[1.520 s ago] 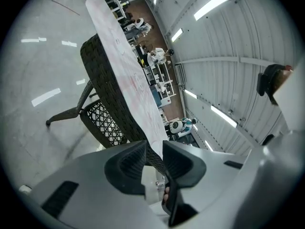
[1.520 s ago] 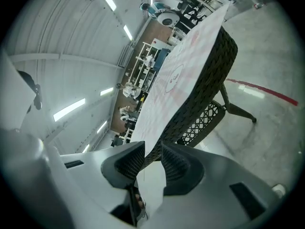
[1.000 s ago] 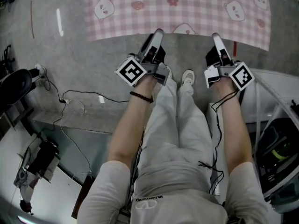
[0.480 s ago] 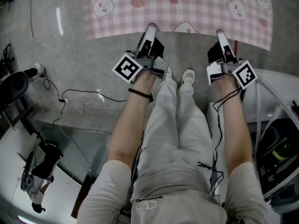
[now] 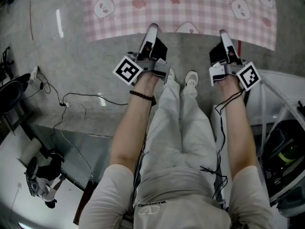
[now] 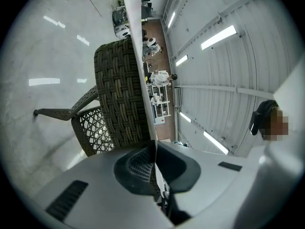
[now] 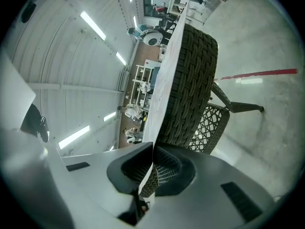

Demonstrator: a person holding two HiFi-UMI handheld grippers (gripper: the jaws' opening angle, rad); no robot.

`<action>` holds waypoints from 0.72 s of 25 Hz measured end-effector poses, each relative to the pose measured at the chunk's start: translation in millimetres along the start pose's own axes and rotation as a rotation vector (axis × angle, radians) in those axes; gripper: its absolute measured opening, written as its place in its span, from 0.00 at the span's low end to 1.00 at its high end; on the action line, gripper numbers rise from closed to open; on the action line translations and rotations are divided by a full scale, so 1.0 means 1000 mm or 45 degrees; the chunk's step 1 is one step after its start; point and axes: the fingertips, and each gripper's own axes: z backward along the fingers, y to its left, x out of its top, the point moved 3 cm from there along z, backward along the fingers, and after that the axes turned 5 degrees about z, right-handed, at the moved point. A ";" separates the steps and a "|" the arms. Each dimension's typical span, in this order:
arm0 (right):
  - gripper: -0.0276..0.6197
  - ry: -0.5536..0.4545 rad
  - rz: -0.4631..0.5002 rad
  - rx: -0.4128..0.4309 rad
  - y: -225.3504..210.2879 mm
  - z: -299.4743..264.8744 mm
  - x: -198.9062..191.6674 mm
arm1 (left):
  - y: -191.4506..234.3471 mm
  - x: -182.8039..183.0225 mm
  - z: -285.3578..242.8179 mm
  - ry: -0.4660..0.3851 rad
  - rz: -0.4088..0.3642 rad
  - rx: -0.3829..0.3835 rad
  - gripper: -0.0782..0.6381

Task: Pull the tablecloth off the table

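Note:
A pink checked tablecloth (image 5: 181,8) with animal prints covers a dark wicker table (image 6: 119,99) and hangs over its near edge. My left gripper (image 5: 151,32) is at the cloth's near hem left of centre. In the left gripper view its jaws (image 6: 155,151) are shut on the thin cloth edge (image 6: 138,56), seen edge-on. My right gripper (image 5: 223,35) is at the hem further right. In the right gripper view (image 7: 152,163) it is likewise shut on the cloth (image 7: 164,89), with the wicker rim (image 7: 190,85) just beside it.
The person's legs and shoes (image 5: 191,78) stand between the grippers on grey floor. Cables (image 5: 81,104) lie on the floor at the left, and a white tube frame (image 5: 281,104) stands at the right. A red line (image 7: 257,74) crosses the floor beyond the table.
Both grippers' jaws, open around the cloth edge earlier, have shut on it. Both grippers have shifted slightly forward, up to the hem.

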 end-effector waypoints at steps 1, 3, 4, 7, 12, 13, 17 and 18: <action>0.06 0.000 -0.001 -0.002 0.000 0.000 0.000 | 0.000 0.000 0.000 0.001 0.001 -0.004 0.11; 0.06 -0.002 -0.004 -0.007 -0.001 0.001 0.000 | -0.001 0.000 0.000 0.005 0.004 -0.008 0.11; 0.06 -0.004 -0.008 -0.008 -0.001 0.001 0.000 | -0.001 0.000 0.000 0.007 0.004 -0.008 0.11; 0.06 -0.007 -0.021 -0.009 -0.002 0.001 -0.001 | 0.000 0.000 0.001 0.010 0.000 -0.007 0.11; 0.06 -0.004 -0.028 -0.008 -0.004 0.000 -0.001 | 0.003 0.000 0.000 0.010 -0.001 -0.006 0.11; 0.06 -0.003 -0.028 -0.009 -0.005 0.000 -0.001 | 0.003 0.000 0.000 0.011 -0.002 -0.005 0.11; 0.06 0.006 -0.027 -0.008 -0.005 0.000 -0.001 | 0.003 0.000 0.001 0.016 -0.016 -0.003 0.11; 0.06 0.009 -0.028 -0.009 -0.006 0.000 -0.001 | 0.003 0.000 0.001 0.017 -0.018 -0.003 0.11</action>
